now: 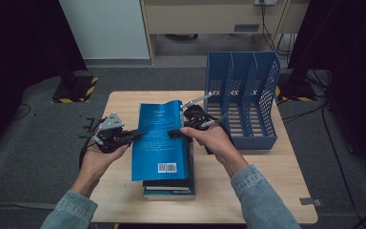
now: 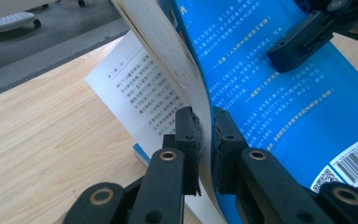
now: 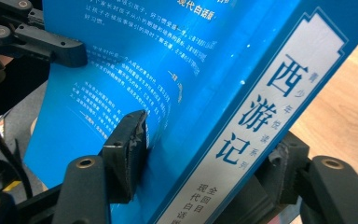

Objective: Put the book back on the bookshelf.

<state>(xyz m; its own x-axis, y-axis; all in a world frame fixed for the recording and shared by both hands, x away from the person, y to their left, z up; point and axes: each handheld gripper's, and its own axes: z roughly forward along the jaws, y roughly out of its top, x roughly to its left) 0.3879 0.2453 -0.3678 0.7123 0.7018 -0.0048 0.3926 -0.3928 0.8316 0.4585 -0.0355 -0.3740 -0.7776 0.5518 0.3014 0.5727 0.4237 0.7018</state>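
- Blue book point(image 1: 159, 140): glossy bright-blue back cover, white printed text, a barcode and a QR code near its lower corner; the spine carries a pale strip with dark-blue characters.
- Position: it is raised above a stack of books point(image 1: 170, 187) on the wooden table point(image 1: 267, 181), left of the blue file rack point(image 1: 243, 95).
- My left gripper point(image 2: 206, 135): clenched on the bowed back cover at its left edge; the white pages hang away.
- My right gripper point(image 3: 205, 144): jaws straddling the spine edge, one pad against the cover.
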